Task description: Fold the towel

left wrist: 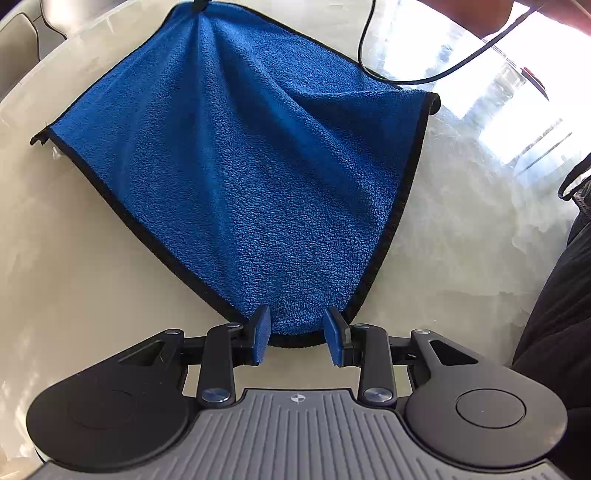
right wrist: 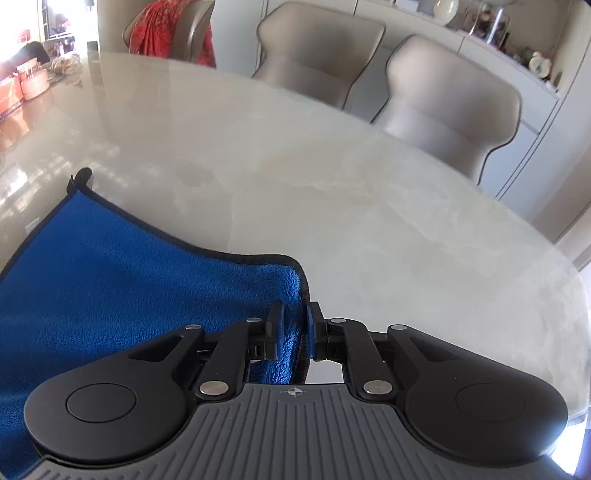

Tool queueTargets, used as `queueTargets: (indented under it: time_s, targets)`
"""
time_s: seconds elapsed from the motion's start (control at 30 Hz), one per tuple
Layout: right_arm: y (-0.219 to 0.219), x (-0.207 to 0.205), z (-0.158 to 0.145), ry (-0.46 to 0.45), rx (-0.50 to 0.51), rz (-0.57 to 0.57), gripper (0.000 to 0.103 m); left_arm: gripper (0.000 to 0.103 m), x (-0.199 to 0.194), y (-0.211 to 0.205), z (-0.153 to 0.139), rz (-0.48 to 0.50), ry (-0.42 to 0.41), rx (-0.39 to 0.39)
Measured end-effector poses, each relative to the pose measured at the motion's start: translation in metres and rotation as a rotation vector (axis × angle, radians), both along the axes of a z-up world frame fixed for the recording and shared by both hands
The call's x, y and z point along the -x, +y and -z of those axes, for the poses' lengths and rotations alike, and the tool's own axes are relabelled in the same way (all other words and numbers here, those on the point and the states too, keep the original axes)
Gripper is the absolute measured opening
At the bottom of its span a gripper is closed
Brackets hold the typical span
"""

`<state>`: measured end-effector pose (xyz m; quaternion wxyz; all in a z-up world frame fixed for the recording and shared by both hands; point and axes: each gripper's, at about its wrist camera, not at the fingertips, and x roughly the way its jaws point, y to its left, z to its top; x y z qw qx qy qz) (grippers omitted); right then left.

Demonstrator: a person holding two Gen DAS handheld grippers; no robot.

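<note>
Two grippers, right gripper (right wrist: pixel 295 325) apparently on towel (left wrist: pixel 240 166)

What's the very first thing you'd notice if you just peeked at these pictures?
The bright blue towel with black edging, spread on the shiny pale table. The right gripper is pinching one corner of it, while the left gripper sits open around the nearest corner. Behind the table stand beige chairs, one with a red cloth over it.

Blue towel (left wrist: pixel 243 177), black edging
</note>
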<state>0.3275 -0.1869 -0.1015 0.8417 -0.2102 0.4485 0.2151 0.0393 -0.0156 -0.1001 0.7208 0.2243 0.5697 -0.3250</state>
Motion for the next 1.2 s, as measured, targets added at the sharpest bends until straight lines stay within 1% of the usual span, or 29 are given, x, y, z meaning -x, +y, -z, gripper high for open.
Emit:
queueTargets:
  time_s: [0.03, 0.1, 0.13, 0.17, 0.23, 0.27, 0.3, 0.37, 0.43, 0.47, 0.53, 0.57, 0.63, 0.67, 0.7, 0.73, 0.8, 0.83, 0.87, 0.9, 0.93, 1.0, 1.03, 1.07, 1.13, 1.2]
  targets:
    - [0.001, 0.001, 0.000, -0.009, 0.028, 0.004, 0.027, 0.033, 0.000, 0.000, 0.000, 0.000, 0.000, 0.000]
    - [0.000, 0.013, -0.008, -0.067, 0.079, -0.004, 0.032, 0.033, 0.000, 0.001, 0.000, 0.003, -0.004, 0.000]
    - [-0.003, 0.021, -0.013, -0.082, 0.087, -0.017, 0.035, 0.033, 0.000, 0.002, 0.000, 0.006, -0.007, -0.001]
    - [-0.005, 0.031, -0.018, -0.082, 0.080, -0.026, 0.040, 0.033, 0.001, 0.001, 0.000, 0.011, -0.010, -0.004]
    - [-0.013, 0.063, -0.030, -0.049, 0.038, -0.051, 0.043, 0.034, 0.002, 0.001, 0.000, 0.020, -0.016, -0.004]
    - [-0.014, 0.080, -0.031, -0.006, 0.010, -0.076, 0.043, 0.034, 0.003, 0.002, -0.001, 0.023, -0.019, -0.003]
    - [-0.017, 0.106, -0.032, 0.057, -0.021, -0.119, 0.043, 0.034, 0.003, 0.003, -0.001, 0.024, -0.022, 0.000]
    - [-0.019, 0.151, -0.029, 0.129, -0.035, -0.171, 0.043, 0.034, 0.005, 0.004, -0.001, 0.025, -0.029, 0.007]
    - [-0.024, 0.189, -0.026, 0.172, -0.035, -0.171, 0.043, 0.034, 0.008, 0.004, -0.002, 0.027, -0.043, 0.005]
    - [-0.027, 0.201, -0.025, 0.187, -0.039, -0.146, 0.043, 0.034, 0.009, 0.003, -0.003, 0.028, -0.050, 0.004]
    - [-0.031, 0.229, -0.021, 0.210, -0.047, -0.059, 0.043, 0.035, 0.013, 0.000, 0.000, 0.028, -0.064, 0.000]
    - [-0.034, 0.238, -0.018, 0.211, -0.047, -0.021, 0.043, 0.037, 0.014, 0.001, 0.000, 0.023, -0.070, -0.001]
    - [-0.040, 0.249, -0.010, 0.214, -0.054, 0.093, 0.043, 0.040, 0.015, 0.002, 0.000, 0.014, -0.079, -0.005]
    - [-0.042, 0.252, -0.006, 0.218, -0.066, 0.146, 0.043, 0.046, 0.016, 0.002, 0.000, 0.011, -0.079, -0.012]
    - [-0.043, 0.255, -0.002, 0.230, -0.093, 0.201, 0.043, 0.059, 0.017, 0.004, 0.003, 0.009, -0.067, -0.039]
    - [-0.044, 0.258, 0.001, 0.235, -0.113, 0.242, 0.044, 0.064, 0.019, 0.006, 0.005, 0.010, -0.060, -0.050]
    - [-0.041, 0.263, 0.001, 0.215, -0.107, 0.253, 0.044, 0.066, 0.022, 0.010, 0.005, -0.002, -0.070, -0.037]
    - [-0.033, 0.268, 0.002, 0.194, -0.082, 0.245, 0.044, 0.066, 0.023, 0.014, 0.005, -0.028, -0.071, -0.020]
    - [-0.029, 0.271, 0.003, 0.166, -0.065, 0.239, 0.044, 0.063, 0.023, 0.015, 0.005, -0.044, -0.072, -0.011]
    - [-0.027, 0.274, 0.002, 0.146, -0.052, 0.233, 0.042, 0.061, 0.024, 0.016, 0.004, -0.049, -0.079, -0.004]
    - [-0.026, 0.278, 0.001, 0.139, -0.046, 0.229, 0.039, 0.061, 0.024, 0.015, 0.002, -0.047, -0.082, 0.001]
    - [-0.027, 0.280, 0.000, 0.157, -0.073, 0.232, 0.018, 0.061, 0.025, 0.015, -0.002, -0.041, -0.082, 0.023]
    - [-0.028, 0.281, -0.001, 0.167, -0.083, 0.233, 0.017, 0.061, 0.023, 0.015, -0.004, -0.044, -0.083, 0.036]
    - [-0.027, 0.283, -0.002, 0.162, -0.061, 0.225, 0.014, 0.061, 0.021, 0.015, -0.006, -0.046, -0.085, 0.050]
    - [-0.029, 0.287, -0.004, 0.135, 0.025, 0.214, 0.012, 0.062, 0.020, 0.013, -0.010, -0.048, -0.092, 0.071]
    - [-0.039, 0.286, -0.005, 0.131, 0.075, 0.247, 0.012, 0.062, 0.018, 0.008, -0.009, -0.047, -0.103, 0.067]
